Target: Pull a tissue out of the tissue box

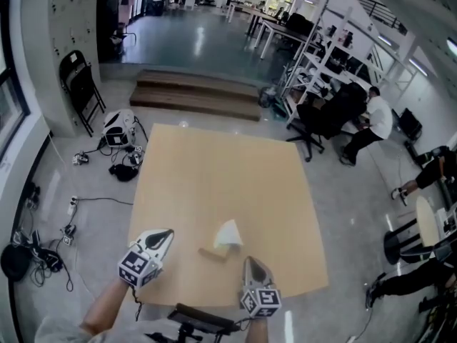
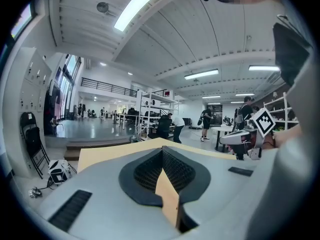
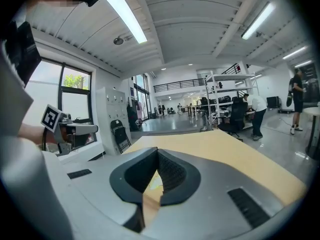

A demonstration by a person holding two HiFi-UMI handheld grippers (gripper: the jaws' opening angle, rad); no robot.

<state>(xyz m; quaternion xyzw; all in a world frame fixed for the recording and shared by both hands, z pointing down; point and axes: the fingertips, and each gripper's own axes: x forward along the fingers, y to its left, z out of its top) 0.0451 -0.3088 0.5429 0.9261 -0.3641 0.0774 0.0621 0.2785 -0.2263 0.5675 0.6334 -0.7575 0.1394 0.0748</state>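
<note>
Tissue box point(image 1: 212, 253) lies on the table point(image 1: 214, 170), towards the edge nearest the person. One tissue point(image 1: 228, 234) stands up out of the top of the box.

Left gripper point(image 1: 163, 238) is to the left of the box and apart from it, jaws together with nothing between them. Right gripper point(image 1: 251, 264) is near the box on the person's side and a little right, jaws together and empty. Neither touches the box or the tissue.

We judge this as the approach, with no grasp yet. To do it well, we'd open one gripper before it reaches the box and pinch high on the standing tissue, clear of the box. The pull should go up and away in one steady move. The box looks light and may lift or slide, so the other gripper should press on the box beside the slot. A jerky pull could tear the tissue.
</note>
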